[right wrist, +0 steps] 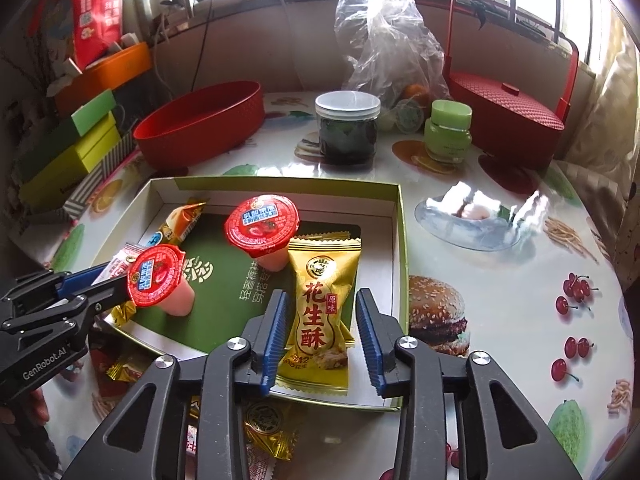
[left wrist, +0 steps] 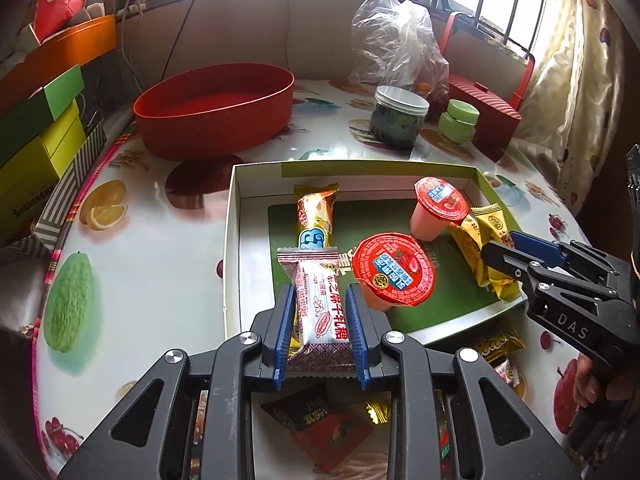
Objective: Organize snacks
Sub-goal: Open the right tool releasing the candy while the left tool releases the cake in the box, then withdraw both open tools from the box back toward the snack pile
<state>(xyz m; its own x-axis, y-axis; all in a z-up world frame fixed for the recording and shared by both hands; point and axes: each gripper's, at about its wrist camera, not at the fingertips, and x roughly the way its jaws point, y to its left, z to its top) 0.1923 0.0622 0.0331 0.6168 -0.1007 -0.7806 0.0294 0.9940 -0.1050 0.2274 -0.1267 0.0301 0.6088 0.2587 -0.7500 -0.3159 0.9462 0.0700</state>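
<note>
Blue-padded left gripper [left wrist: 320, 322]: pads pressed to both sides of pink-white nougat bar [left wrist: 320, 308], held over near-left corner of shallow box [left wrist: 232, 240]. Right gripper [right wrist: 322, 334]: jaws wide, clear of gold peanut-crisp packet [right wrist: 320, 312] lying between them in box. Also in box: 2 red-lidded jelly cups [left wrist: 394, 270] [left wrist: 440, 200], yellow-orange bar [left wrist: 316, 216]. Beyond, on fruit-print table [left wrist: 160, 280]: red oval tub [left wrist: 216, 108].

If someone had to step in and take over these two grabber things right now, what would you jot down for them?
Left gripper: jaws around the pink-white candy bar, apparently gripping it over the tray's near edge.
Right gripper: open, straddling the gold peanut-crisp packet, which lies in the tray.
Done: two red-lidded jelly cups and an orange bar in the tray.
Left: loose snacks on the table near the tray.
</note>
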